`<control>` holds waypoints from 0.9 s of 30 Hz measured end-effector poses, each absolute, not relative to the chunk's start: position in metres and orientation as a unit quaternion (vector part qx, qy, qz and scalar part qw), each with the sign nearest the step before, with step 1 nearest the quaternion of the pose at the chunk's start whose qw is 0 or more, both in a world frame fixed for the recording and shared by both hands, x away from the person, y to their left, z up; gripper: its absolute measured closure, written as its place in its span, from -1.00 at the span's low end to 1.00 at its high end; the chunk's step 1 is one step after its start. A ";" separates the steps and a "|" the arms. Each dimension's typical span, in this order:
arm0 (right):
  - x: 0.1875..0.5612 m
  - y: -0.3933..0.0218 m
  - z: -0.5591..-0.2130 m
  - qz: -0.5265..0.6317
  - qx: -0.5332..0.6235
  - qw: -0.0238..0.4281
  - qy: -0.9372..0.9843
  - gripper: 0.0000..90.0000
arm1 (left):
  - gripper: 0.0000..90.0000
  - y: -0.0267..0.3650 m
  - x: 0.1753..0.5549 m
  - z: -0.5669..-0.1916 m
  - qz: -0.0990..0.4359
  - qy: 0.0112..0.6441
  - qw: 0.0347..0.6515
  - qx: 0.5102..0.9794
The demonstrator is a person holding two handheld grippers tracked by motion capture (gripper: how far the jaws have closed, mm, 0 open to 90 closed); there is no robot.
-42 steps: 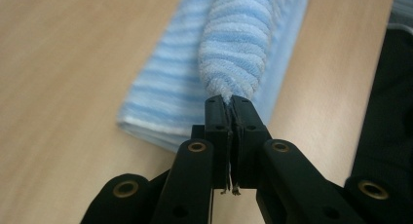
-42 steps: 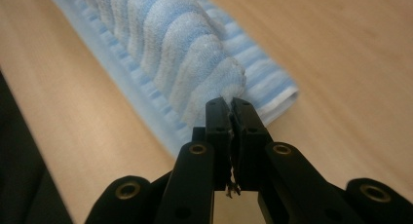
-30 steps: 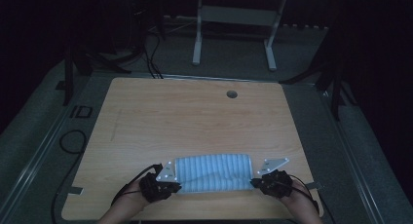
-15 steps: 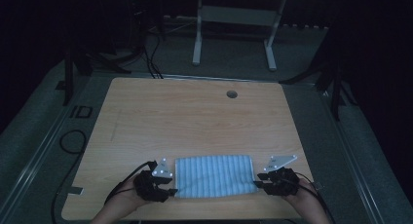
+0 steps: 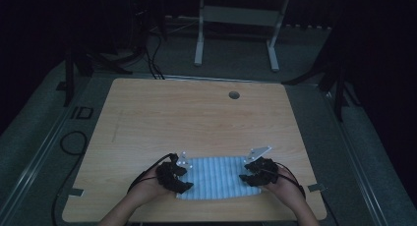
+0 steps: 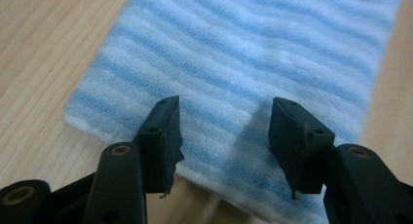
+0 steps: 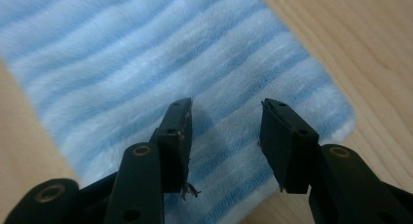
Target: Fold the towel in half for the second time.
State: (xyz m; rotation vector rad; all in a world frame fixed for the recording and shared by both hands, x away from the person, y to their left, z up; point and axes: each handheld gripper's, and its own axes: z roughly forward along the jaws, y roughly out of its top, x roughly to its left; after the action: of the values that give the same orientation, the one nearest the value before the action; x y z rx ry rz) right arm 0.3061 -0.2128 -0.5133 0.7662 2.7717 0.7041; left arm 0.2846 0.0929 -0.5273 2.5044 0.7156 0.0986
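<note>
A blue-and-white striped towel (image 5: 216, 178) lies flat and folded on the wooden table (image 5: 196, 118), near its front edge. My left gripper (image 5: 186, 179) is at the towel's left end and my right gripper (image 5: 244, 177) at its right end. In the left gripper view the left gripper (image 6: 224, 136) hovers over the towel (image 6: 253, 53) with a wide gap between its pads. The right gripper (image 7: 225, 136) stands the same way over the towel (image 7: 146, 63) in the right gripper view. Both pairs of jaws have just been opening, and no cloth is pinched between them.
A round cable hole (image 5: 234, 95) sits near the table's far edge. Behind the table stands a white metal frame (image 5: 236, 19) on a dark floor. Cables (image 5: 74, 142) lie on the floor to the left. The person's forearms come in over the front edge.
Both grippers were shut on the towel's ends and have let go. The towel, puffed up before, now lies flat, and both hands have shifted a little toward the front edge.
</note>
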 end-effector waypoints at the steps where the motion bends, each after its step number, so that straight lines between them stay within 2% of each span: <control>1: 0.308 -0.211 -0.517 0.233 0.257 0.088 0.934 0.20 | 0.02 0.093 0.286 -0.528 0.034 0.267 0.268 0.925; 14: 0.349 -0.212 -0.527 0.251 0.280 0.070 0.924 0.13 | 0.01 0.097 0.325 -0.529 0.035 0.277 0.264 0.923; 27: 0.402 -0.185 -0.522 0.209 0.286 0.060 0.933 0.12 | 0.01 0.108 0.366 -0.527 0.040 0.295 0.244 0.923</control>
State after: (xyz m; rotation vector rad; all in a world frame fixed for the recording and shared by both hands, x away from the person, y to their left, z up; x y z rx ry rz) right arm 0.4022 -0.1849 -0.5224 0.8670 2.8238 0.6326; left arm 0.3659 0.1077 -0.5268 2.5214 0.8068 0.1098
